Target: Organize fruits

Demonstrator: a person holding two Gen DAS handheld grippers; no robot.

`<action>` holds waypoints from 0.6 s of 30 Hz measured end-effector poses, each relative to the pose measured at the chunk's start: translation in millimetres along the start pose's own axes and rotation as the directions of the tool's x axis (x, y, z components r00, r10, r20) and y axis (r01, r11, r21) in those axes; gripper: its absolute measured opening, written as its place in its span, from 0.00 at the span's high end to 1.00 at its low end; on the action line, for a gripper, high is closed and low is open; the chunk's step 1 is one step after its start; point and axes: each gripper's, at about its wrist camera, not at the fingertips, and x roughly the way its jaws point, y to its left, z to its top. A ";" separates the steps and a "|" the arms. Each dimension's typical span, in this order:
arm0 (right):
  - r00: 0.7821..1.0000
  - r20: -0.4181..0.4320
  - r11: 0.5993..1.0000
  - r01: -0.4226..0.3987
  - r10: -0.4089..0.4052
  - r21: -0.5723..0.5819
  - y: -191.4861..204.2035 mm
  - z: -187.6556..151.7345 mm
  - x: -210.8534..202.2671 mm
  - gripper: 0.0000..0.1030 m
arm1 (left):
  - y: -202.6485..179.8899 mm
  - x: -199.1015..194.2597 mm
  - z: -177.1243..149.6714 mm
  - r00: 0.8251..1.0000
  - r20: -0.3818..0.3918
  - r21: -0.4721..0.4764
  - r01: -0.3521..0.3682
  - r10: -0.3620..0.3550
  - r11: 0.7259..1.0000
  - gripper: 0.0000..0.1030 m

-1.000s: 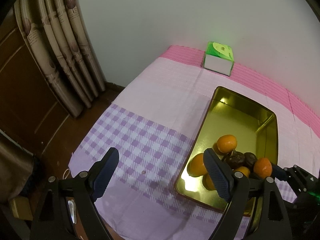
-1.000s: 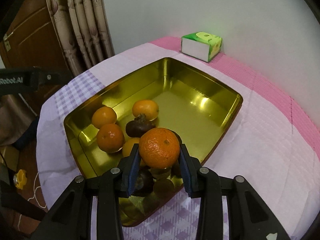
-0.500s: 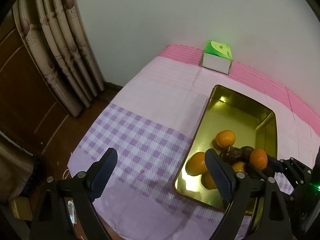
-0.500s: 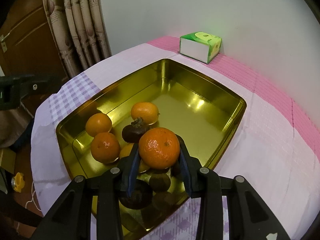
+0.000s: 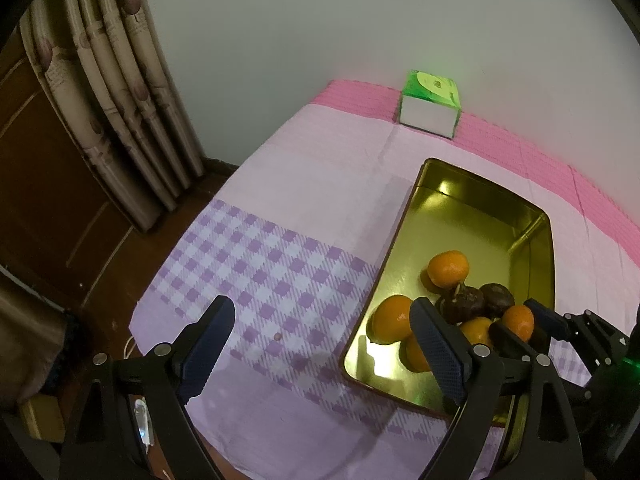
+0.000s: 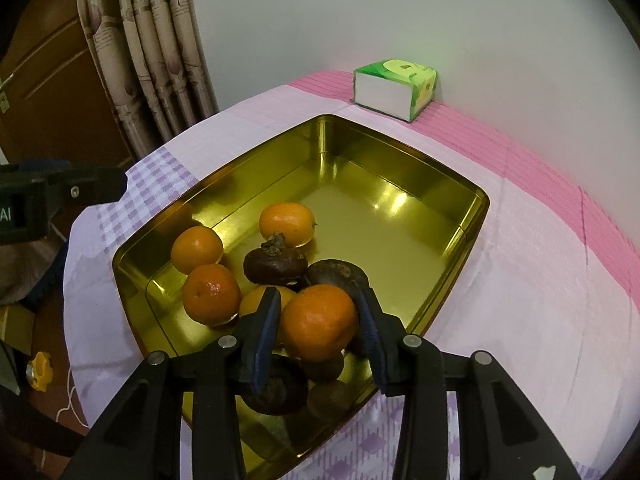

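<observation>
A gold metal tray (image 6: 460,208) (image 5: 472,196) lies on the cloth-covered table. Several oranges (image 6: 286,224) and dark brown fruits (image 6: 276,266) lie in its near half. My right gripper (image 6: 318,320) is shut on an orange (image 6: 318,322), low over the pile in the tray's near end; it also shows in the left wrist view (image 5: 536,322) with the orange (image 5: 518,320). My left gripper (image 5: 320,344) is open and empty, above the purple checked cloth left of the tray.
A green and white tissue box (image 6: 394,90) (image 5: 430,108) stands by the wall at the table's far edge. Curtains (image 5: 112,92) and a wooden door (image 6: 52,64) lie to the left, beyond the table edge. A yellow object (image 6: 40,370) lies on the floor.
My right gripper has lowered the orange into the tray's near end, onto the pile. My left gripper has drawn back and up slightly, still open.
</observation>
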 end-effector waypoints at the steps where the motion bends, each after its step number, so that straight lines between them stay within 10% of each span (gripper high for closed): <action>1: 1.000 -0.001 1.000 -0.004 0.004 0.004 -0.4 -0.4 -0.1 0.58 | -0.4 0.3 -0.3 1.000 -0.003 0.000 0.004 -0.004 1.000 0.13; 18: 1.000 -0.004 0.997 0.030 -0.029 0.067 -12.0 -5.4 -28.0 0.13 | -4.9 -14.6 -21.5 0.997 -0.046 0.048 0.068 -0.065 0.997 0.13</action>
